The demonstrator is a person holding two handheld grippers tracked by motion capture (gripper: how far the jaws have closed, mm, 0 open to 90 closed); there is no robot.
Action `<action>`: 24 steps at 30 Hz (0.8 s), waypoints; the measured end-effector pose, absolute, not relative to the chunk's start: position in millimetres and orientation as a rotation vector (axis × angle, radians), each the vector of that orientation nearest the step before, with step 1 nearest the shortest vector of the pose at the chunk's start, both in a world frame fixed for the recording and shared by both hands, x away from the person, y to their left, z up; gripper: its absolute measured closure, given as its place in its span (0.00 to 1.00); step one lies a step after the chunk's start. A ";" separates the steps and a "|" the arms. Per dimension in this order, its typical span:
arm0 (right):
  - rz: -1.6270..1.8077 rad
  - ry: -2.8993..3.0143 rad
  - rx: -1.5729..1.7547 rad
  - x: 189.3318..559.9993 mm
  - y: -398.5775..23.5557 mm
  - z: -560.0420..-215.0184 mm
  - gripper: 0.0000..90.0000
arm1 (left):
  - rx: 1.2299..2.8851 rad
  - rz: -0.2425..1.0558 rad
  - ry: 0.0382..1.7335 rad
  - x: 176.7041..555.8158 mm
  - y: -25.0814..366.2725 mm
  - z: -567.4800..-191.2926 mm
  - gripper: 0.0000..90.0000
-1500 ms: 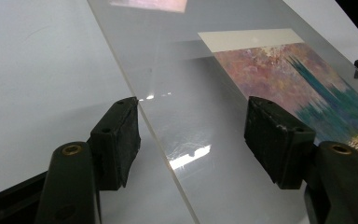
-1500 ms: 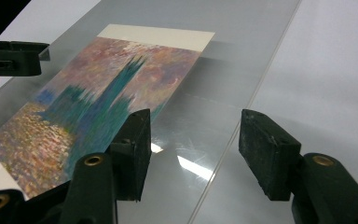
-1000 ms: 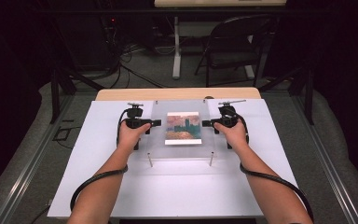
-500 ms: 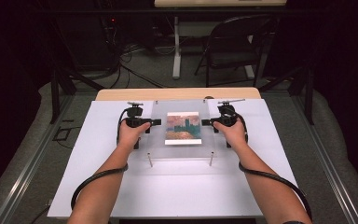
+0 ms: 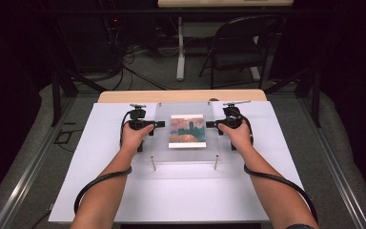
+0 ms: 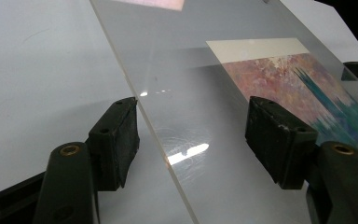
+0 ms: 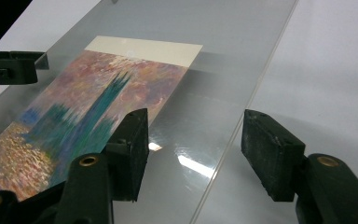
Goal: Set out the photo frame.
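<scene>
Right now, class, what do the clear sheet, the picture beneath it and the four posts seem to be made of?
Clear sheet: probably acrylic, possibly glass; see-through, glossy, with lamp glare and a pale cut edge.
Picture: likely a paper print, matte, with a plain cream margin along one end and painterly colour.
Posts: apparently metal; thin and silvery, though too small to be sure.

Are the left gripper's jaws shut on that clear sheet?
No, open: the left gripper straddles the clear sheet's edge with gaps.

White table (image 5: 100, 191): clear acrylic sheet (image 5: 186, 152) at centre, painted print (image 5: 187, 130) under it.
</scene>
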State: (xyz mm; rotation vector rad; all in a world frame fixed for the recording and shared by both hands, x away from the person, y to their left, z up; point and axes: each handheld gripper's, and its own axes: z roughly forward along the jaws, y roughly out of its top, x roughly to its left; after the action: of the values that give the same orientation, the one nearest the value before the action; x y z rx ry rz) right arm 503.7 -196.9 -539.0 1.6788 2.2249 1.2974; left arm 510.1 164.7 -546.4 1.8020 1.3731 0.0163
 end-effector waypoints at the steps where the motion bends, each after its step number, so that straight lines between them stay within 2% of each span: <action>1: 1.308 2.216 1.680 504.5 -196.9 -539.9 0.45 | 1.801 0.015 1.376 510.4 164.5 -546.5 0.38; 6: 1.313 2.207 1.690 506.3 -196.4 -541.1 0.44 | 1.796 0.015 1.386 510.9 162.8 -546.8 0.37; 10: 1.330 2.203 1.719 507.6 -197.0 -542.9 0.43 | 1.757 -0.039 1.390 509.8 163.0 -550.9 0.36; 24: 1.388 2.203 1.799 507.0 -195.6 -547.1 0.40 | 1.763 -0.048 1.392 508.0 162.2 -549.8 0.35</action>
State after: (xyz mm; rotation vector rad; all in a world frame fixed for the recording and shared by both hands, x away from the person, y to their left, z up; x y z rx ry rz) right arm 507.0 -195.6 -547.1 1.7990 2.2028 1.3878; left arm 508.0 162.2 -549.8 1.7633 1.3915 -0.0484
